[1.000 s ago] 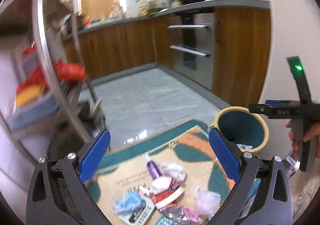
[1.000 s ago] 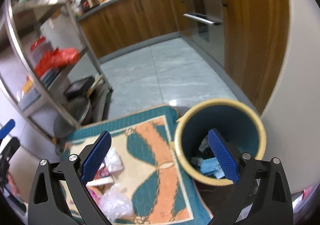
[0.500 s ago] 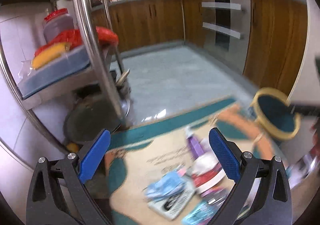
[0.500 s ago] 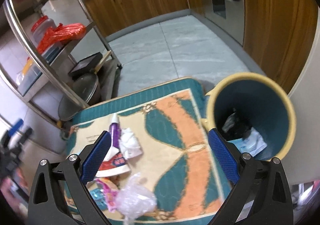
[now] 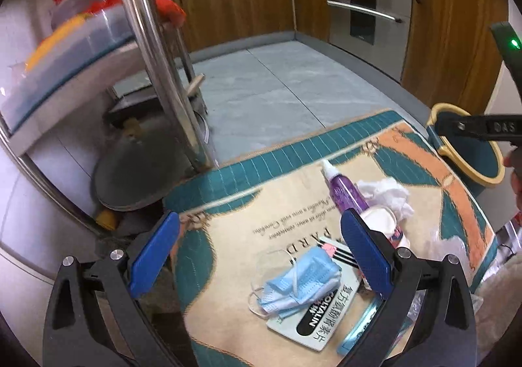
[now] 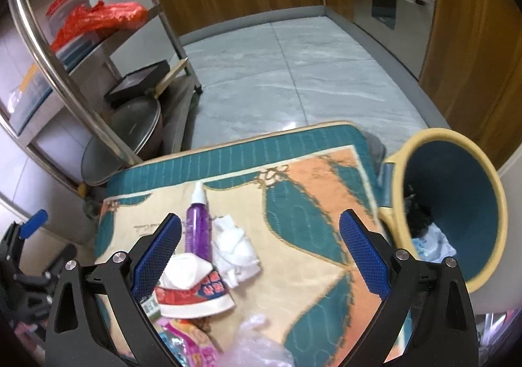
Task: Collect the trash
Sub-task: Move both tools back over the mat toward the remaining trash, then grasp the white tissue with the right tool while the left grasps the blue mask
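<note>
The left gripper's right finger (image 5: 365, 256) covers part of the paper cup (image 5: 380, 220) and the lower end of the purple bottle (image 5: 342, 187). A teal packet (image 5: 355, 328) near the rug's near edge is half hidden behind that finger, its print unreadable. In the right wrist view, the clear plastic bag (image 6: 257, 347) and pink wrapper (image 6: 192, 341) are blurred and cut by the bottom edge. The bin (image 6: 486, 177) has dark contents too murky to name. The shelf rack (image 5: 65, 50) at the left is smeared.

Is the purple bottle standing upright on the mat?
No, the purple bottle lies flat on the mat, with its white cap pointing away from the camera.
</note>
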`<state>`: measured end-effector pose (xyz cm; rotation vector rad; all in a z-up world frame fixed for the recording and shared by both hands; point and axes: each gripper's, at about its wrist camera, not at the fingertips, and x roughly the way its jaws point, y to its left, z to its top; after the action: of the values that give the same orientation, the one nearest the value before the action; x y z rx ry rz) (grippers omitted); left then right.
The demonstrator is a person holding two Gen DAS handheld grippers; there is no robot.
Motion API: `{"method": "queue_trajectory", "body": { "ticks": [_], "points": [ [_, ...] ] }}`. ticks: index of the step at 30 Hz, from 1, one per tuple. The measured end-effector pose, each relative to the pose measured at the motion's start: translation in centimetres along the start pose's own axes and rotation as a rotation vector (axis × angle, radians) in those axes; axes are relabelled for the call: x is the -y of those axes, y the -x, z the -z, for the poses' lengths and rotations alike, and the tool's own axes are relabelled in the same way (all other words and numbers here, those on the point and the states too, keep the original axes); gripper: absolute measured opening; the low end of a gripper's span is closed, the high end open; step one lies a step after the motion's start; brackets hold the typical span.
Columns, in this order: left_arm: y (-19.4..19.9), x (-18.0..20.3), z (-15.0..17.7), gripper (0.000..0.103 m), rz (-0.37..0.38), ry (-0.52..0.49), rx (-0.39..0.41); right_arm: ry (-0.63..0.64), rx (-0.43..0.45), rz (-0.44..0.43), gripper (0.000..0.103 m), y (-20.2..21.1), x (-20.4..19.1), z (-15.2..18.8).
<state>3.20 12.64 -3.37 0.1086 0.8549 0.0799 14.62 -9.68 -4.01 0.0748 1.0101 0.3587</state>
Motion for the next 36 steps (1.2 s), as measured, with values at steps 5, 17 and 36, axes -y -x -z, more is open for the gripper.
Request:
{"method": "queue_trajectory", "body": {
  "ticks": [5, 17, 36],
  "points": [
    [-1.9, -0.2, 0.9, 0.097, 0.034, 0.007, -0.073, 0.035, -0.066, 0.039, 0.097, -2.9, -0.9, 0.0],
    [-4.4, 0.2, 1.8, 0.097, 0.048, 0.053, -0.212, 0.045, -0.159, 0.078, 0.097, -5.9, -0.5, 0.8],
    [-8.2, 2.5, 5.0, 0.057, 0.172, 0.037, -0.425, 0.080, -0.324, -0.039, 0.048, -9.7, -2.0, 3.5]
  ]
}}
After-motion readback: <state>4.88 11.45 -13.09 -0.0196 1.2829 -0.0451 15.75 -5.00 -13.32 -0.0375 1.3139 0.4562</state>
